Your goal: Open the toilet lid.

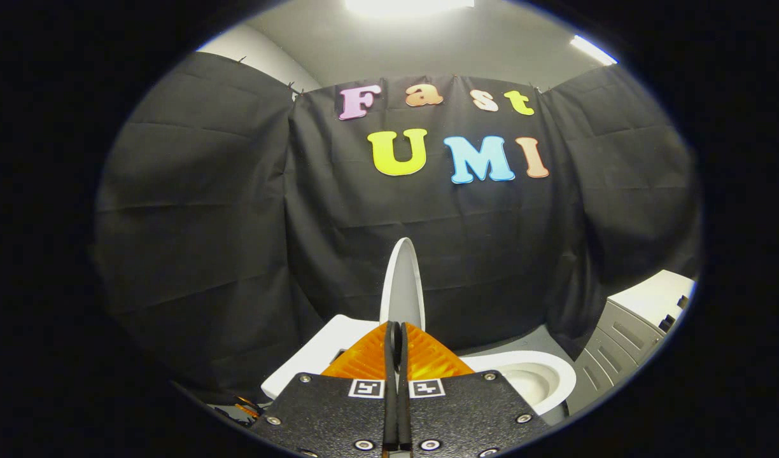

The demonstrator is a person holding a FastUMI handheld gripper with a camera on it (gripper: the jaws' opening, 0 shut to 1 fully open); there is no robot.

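Note:
The white toilet lid (402,286) stands raised and nearly upright, seen almost edge-on, rising just beyond my fingertips. My gripper (396,326) is shut, its two fingers pressed together with no gap showing, and their tips reach the lid's lower edge. Whether they touch the lid is hidden. To the right of the fingers lies the open white toilet bowl (529,378) with its seat rim exposed. The white tank (319,353) sits to the left of the fingers, behind the lid.
A grey cabinet with a white top (638,324) stands to the right of the bowl. Black cloth walls close the booth behind and on both sides of the toilet. A strip of grey floor (523,337) runs beyond the bowl.

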